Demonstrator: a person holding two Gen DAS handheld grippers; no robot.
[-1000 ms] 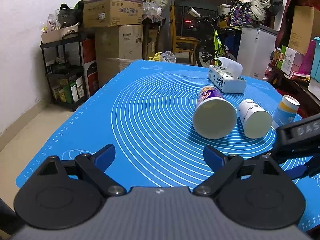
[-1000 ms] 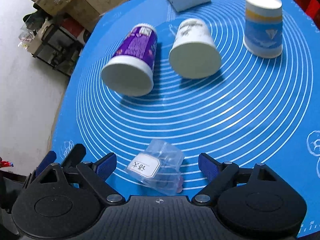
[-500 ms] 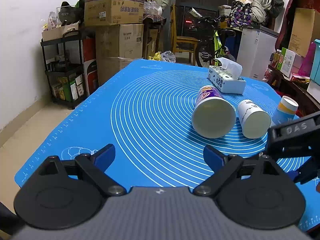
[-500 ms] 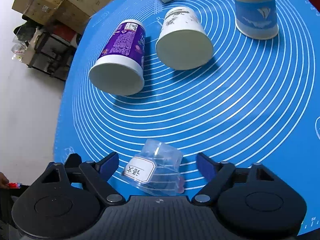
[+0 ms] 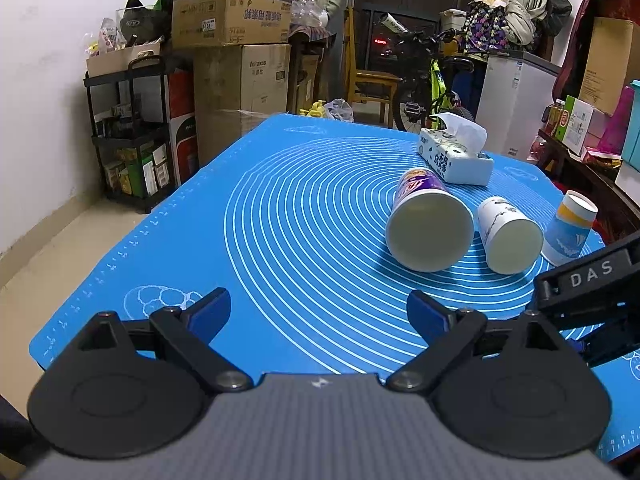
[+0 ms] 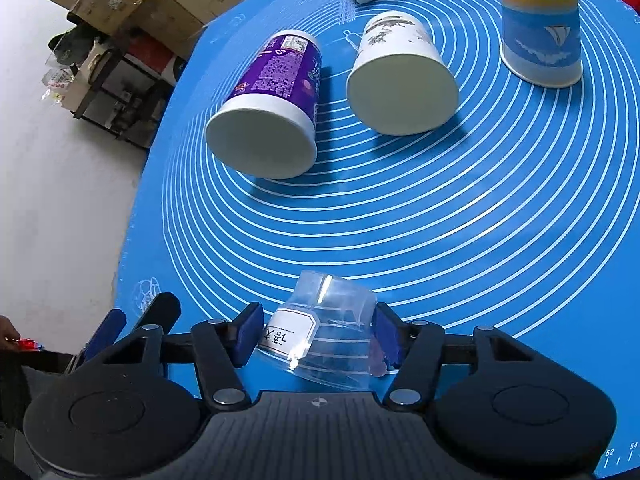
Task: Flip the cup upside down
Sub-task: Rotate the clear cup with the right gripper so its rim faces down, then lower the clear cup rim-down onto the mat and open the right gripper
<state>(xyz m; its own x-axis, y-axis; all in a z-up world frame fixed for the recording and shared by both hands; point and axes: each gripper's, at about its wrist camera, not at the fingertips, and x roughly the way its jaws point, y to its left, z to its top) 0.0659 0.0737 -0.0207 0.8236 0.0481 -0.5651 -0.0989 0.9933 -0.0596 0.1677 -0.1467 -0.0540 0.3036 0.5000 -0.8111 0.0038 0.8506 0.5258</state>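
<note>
A clear plastic cup (image 6: 332,332) with a white label lies on its side on the blue mat (image 6: 480,240). My right gripper (image 6: 318,334) has closed its blue pads on both sides of it. My left gripper (image 5: 318,312) is open and empty, low over the mat's near left part. The right gripper's body (image 5: 592,304) shows at the right edge of the left wrist view; the clear cup is hidden there.
A purple cup (image 6: 272,108) (image 5: 428,224) and a white cup (image 6: 400,80) (image 5: 506,236) lie on their sides mid-mat. A blue-and-yellow cup (image 6: 540,24) (image 5: 570,228) stands upside down at the right. A tissue box (image 5: 454,156) sits behind. Floor lies beyond the mat's left edge.
My right gripper moved forward around the clear cup and its jaws closed from wide open onto the cup's sides. The left gripper barely moved.
</note>
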